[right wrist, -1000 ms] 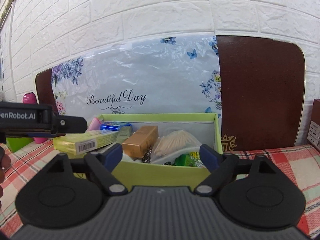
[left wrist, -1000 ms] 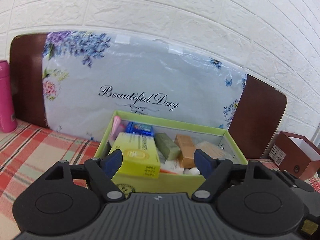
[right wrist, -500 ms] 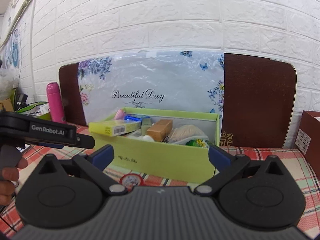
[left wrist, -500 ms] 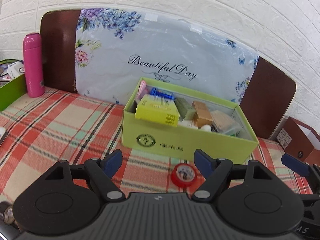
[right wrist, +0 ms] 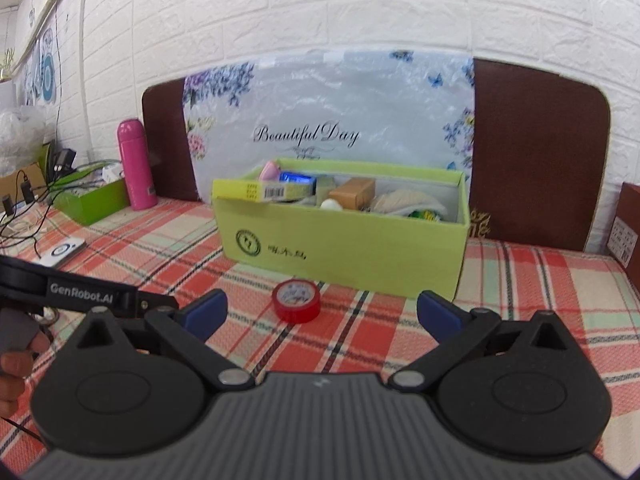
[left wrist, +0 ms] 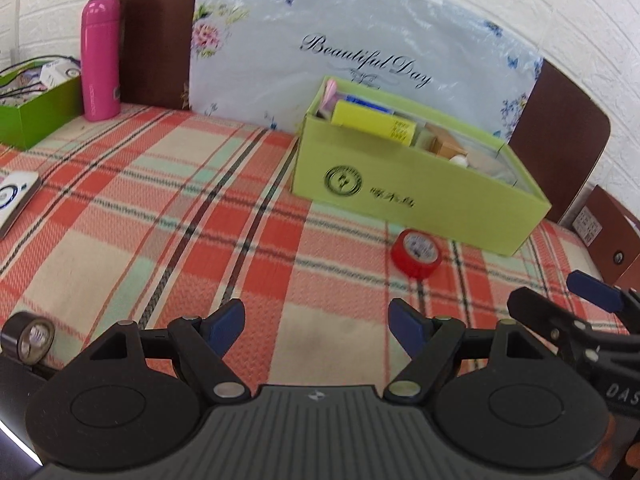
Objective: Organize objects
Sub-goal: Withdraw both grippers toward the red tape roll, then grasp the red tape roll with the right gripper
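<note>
Left jaws: the left gripper [left wrist: 316, 322] is wide open with nothing between the blue pads. It hangs over the checked cloth [left wrist: 168, 208] on the desk.
Right jaws: the right gripper [right wrist: 320, 312] is wide open and holds nothing.
Red tape roll: the red tape roll [right wrist: 296, 295] lies flat on the cloth, at 12 o'clock just past the right jaws. It sits near the front of the green box, not touching.
Green box: the green box [right wrist: 360, 240] is at 12 o'clock, full of small things. A yellow packet [right wrist: 262, 191] rests on its left rim.
Pink bottle: the pink bottle [right wrist: 136, 164] stands upright at 10 o'clock.
Flower bag: the flower bag [right wrist: 328, 120] leans behind the box.
</note>
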